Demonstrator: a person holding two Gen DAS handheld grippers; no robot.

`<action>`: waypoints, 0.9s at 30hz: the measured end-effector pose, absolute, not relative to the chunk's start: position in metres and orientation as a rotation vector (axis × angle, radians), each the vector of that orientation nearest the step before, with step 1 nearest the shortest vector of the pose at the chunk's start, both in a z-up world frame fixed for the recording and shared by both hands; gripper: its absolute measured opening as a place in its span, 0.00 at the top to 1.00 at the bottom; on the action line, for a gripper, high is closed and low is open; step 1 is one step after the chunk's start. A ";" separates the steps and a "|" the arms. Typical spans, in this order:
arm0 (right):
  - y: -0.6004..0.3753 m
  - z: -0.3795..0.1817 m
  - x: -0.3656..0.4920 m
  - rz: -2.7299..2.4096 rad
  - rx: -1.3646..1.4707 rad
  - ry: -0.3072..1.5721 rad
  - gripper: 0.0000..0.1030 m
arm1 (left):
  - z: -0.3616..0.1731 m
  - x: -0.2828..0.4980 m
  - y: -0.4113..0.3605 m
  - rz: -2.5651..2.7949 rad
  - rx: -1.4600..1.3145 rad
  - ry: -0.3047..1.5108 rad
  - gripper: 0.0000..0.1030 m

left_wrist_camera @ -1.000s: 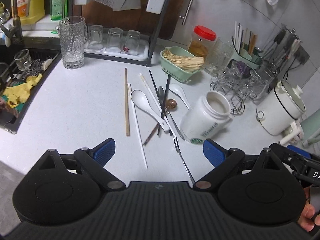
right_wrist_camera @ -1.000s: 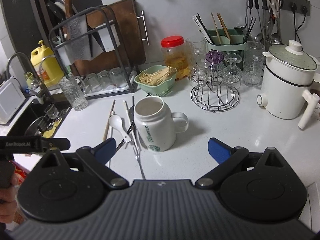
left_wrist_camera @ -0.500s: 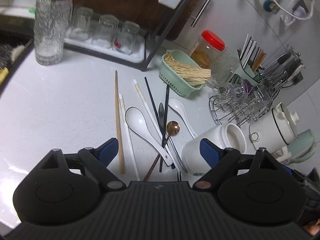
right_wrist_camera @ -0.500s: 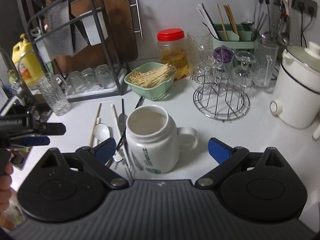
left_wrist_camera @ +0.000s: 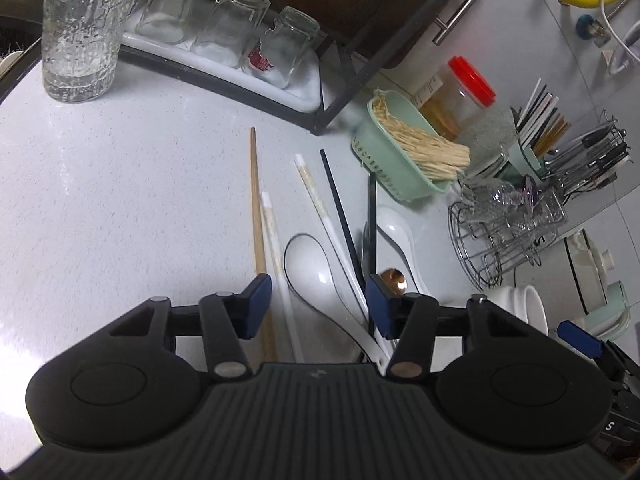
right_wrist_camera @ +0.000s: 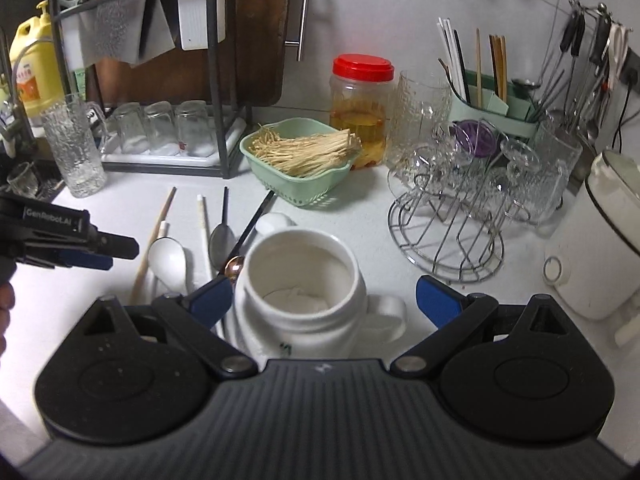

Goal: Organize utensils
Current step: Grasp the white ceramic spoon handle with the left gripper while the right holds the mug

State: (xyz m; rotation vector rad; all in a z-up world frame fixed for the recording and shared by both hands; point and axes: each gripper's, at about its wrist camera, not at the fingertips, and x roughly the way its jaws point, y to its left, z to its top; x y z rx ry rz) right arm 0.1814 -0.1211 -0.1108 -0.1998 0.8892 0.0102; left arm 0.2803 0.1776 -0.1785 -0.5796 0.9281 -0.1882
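Loose utensils lie on the white counter: a wooden chopstick (left_wrist_camera: 256,200), white chopsticks (left_wrist_camera: 312,188), black chopsticks (left_wrist_camera: 340,208), a white spoon (left_wrist_camera: 308,264), a second white spoon (left_wrist_camera: 400,232) and a copper-coloured spoon (left_wrist_camera: 394,276). My left gripper (left_wrist_camera: 318,302) hangs low over them, its jaws closing. The white spoon and a white chopstick lie between the pads, which press on nothing. My right gripper (right_wrist_camera: 324,300) is open around a white mug (right_wrist_camera: 300,280) without touching it. The left gripper (right_wrist_camera: 96,248) shows at the left in the right wrist view. A green utensil holder (right_wrist_camera: 492,108) stands at the back.
A green basket (right_wrist_camera: 304,184) of pale strands, a red-lidded jar (right_wrist_camera: 362,108), a wire glass rack (right_wrist_camera: 452,232) and a white cooker (right_wrist_camera: 604,240) crowd the back and right. A tall glass (right_wrist_camera: 76,148) and a dish rack (right_wrist_camera: 160,160) of upturned glasses stand at the left.
Both grippers have come down and forward, the left over the utensils, the right around the mug. The left jaws have narrowed. The utensils and the mug have not moved.
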 end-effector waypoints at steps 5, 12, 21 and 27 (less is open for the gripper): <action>-0.115 -0.118 0.191 0.044 -0.240 0.891 0.08 | -0.186 0.295 0.176 -0.165 -0.548 0.947 0.45; -0.106 -0.129 0.196 0.077 -0.278 0.913 0.20 | -0.196 0.308 0.169 -0.175 -0.532 0.948 0.61; -0.104 -0.131 0.196 0.097 -0.301 0.912 0.19 | -0.210 0.323 0.165 -0.155 -0.498 0.987 0.77; -0.104 -0.131 0.197 0.100 -0.301 0.912 0.19 | -0.208 0.326 0.160 -0.160 -0.463 0.998 0.95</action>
